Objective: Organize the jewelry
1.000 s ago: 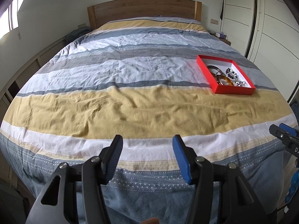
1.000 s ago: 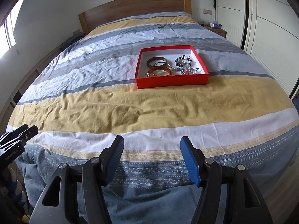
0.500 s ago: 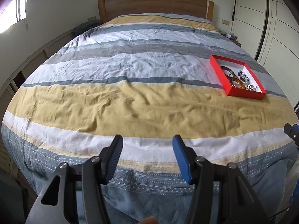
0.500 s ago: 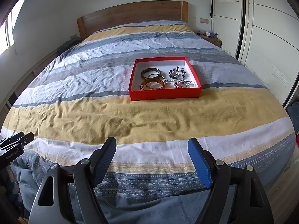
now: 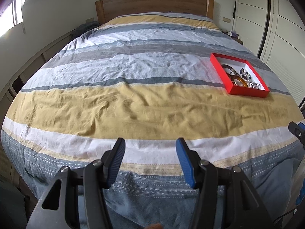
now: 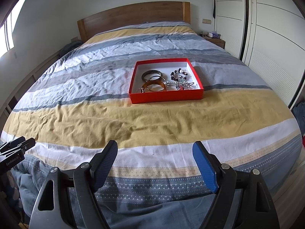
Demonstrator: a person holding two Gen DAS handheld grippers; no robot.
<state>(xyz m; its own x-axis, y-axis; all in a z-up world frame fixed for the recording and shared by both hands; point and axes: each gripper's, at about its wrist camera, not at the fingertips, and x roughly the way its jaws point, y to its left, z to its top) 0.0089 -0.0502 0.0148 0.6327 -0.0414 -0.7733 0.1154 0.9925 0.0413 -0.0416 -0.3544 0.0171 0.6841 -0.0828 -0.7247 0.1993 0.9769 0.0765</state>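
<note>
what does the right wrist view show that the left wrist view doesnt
Only the right wrist view shows the right gripper head-on, its jaws open with nothing between them after just widening, the red tray square ahead, and the dark bangle, amber bangle and beaded bracelet clearly apart.

Only the left wrist view shows the left gripper head-on, open and empty, with the tray far off to the right.

Both share the striped bedspread, the wooden headboard and the white wardrobe doors.
</note>
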